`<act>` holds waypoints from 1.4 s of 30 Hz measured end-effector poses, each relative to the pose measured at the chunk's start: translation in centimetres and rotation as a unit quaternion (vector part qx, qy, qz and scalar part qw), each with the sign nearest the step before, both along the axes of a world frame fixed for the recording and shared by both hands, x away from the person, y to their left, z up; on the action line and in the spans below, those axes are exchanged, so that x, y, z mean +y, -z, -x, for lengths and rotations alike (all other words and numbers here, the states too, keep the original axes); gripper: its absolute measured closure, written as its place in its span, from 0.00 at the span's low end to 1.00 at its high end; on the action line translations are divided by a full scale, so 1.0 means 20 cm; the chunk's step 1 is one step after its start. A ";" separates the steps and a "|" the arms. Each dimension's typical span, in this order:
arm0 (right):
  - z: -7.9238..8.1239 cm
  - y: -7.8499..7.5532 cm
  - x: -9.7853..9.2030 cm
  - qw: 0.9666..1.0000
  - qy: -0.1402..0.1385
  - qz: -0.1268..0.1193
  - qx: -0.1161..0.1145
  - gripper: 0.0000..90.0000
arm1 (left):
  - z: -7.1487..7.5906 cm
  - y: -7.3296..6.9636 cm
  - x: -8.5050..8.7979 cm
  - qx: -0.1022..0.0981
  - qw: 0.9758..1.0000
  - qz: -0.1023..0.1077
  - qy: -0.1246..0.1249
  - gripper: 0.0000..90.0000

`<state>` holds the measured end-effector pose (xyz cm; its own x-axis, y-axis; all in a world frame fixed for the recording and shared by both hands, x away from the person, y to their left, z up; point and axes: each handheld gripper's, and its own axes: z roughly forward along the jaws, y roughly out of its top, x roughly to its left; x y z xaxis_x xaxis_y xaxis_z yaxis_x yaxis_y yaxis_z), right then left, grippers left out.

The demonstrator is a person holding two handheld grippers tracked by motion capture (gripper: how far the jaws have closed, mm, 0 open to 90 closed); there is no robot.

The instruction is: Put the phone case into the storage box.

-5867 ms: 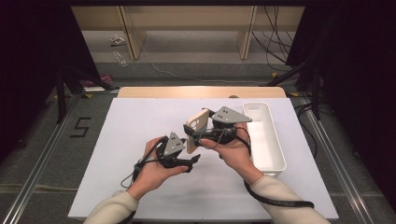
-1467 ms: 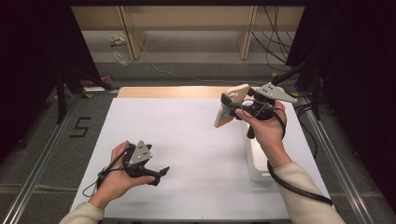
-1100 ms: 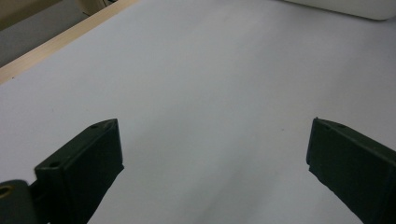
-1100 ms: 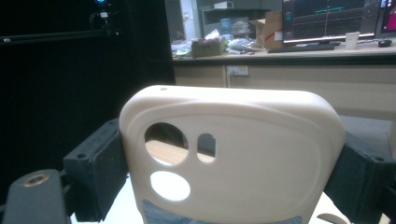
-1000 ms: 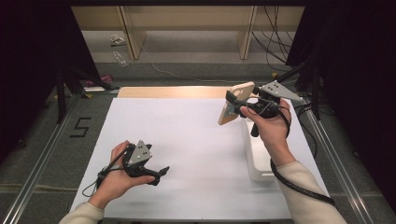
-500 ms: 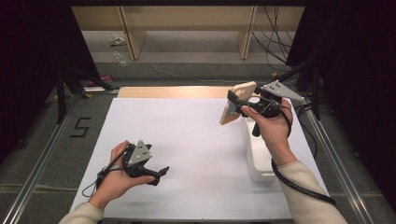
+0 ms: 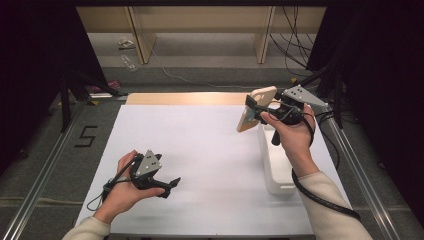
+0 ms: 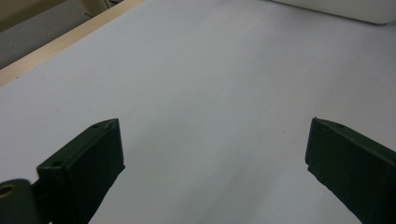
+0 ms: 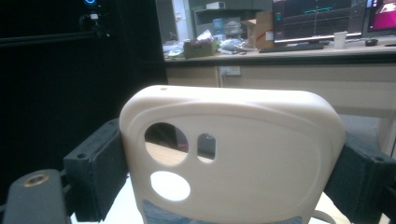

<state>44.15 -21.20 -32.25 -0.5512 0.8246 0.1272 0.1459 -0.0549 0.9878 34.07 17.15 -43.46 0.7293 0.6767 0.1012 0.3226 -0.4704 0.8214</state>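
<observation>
Two tongs: my right tongs (image 7: pixel 256 106) clamp the phone case (image 7: pixel 252 114) at 1 o'clock; edge grip may slip. Left tongs (image 7: pixel 170 184) apart.

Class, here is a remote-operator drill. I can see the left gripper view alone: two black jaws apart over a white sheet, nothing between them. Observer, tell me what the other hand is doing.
Observer: The right gripper is raised over the table's far right side, shut on a cream phone case.
Operator: How is the case gripped?
Observer: By its two side edges; the right gripper view shows a jaw pressed against each side, with the camera cut-outs facing the lens.
Operator: Anything below it?
Observer: A white tray lies on the sheet under the right hand.
Operator: And where is my gripper?
Observer: The left gripper sits low at the sheet's near left, open.
</observation>
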 end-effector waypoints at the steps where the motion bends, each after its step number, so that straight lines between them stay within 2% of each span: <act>1: 0.00 0.00 0.00 1.000 0.002 0.000 0.000 0.14 | 0.00 0.00 0.00 0.000 1.000 0.000 0.000 0.04; 21: -0.01 -0.03 -0.09 1.000 0.027 -0.008 -0.006 0.14 | 0.00 0.00 0.00 0.001 1.000 0.001 0.001 0.04; 42: -0.02 -0.03 -0.10 0.999 0.035 -0.006 -0.004 0.14 | 0.00 0.00 0.00 0.003 1.000 0.003 0.001 0.04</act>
